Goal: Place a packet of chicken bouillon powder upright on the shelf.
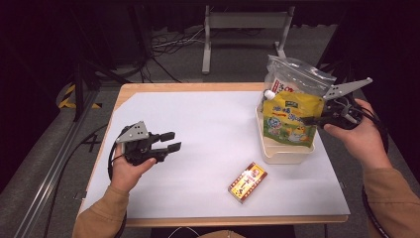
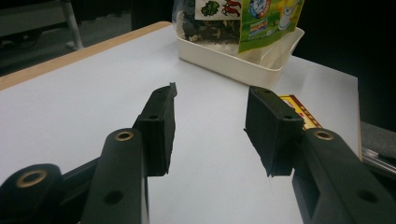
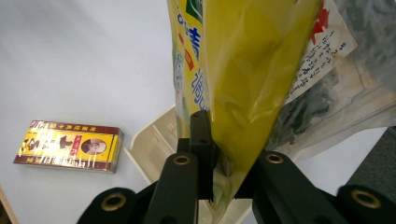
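The right gripper [image 3: 219, 154] pinches a glossy yellow pouch [image 1: 291, 121] over the cream tray [image 1: 289, 153]; the left gripper [image 2: 210, 126] hovers half-spread, empty, above white paper [image 1: 208, 129].

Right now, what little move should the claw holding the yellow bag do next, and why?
Probably lower it a little further. The right claw is shut on the yellow snack pouch, which stands upright above the cream tray beside a clear bag. Whether its bottom rests on the tray can't be told, so easing down before letting go seems safest.
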`<move>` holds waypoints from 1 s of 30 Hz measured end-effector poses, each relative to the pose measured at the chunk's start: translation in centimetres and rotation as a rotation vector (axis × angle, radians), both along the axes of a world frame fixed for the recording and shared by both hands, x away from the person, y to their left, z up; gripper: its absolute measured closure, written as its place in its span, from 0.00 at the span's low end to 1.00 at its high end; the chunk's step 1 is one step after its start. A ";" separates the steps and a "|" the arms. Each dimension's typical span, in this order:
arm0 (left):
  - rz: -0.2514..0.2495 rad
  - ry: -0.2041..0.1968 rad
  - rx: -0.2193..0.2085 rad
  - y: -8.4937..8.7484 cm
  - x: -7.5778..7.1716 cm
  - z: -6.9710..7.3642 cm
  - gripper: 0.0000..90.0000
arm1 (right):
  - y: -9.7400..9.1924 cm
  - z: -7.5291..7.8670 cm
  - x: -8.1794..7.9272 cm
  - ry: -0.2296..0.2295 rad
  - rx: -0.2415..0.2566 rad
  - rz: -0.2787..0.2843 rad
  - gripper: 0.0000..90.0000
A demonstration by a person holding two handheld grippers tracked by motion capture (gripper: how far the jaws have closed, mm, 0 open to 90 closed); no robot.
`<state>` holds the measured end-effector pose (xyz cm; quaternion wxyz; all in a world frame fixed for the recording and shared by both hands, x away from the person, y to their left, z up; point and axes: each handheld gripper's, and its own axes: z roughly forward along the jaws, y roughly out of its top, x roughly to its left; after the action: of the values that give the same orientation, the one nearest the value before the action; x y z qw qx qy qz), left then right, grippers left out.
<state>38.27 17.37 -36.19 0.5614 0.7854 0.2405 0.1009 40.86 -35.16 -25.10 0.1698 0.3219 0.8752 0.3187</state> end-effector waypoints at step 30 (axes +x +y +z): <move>-0.008 0.016 0.002 -0.2 0.1 -0.3 0.59 | -0.3 -3.4 1.0 -0.006 -0.004 -0.001 0.92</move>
<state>38.35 17.21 -36.48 0.5592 0.7876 0.2418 0.0926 41.91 -35.48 -28.53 0.1731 0.3210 0.8753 0.3175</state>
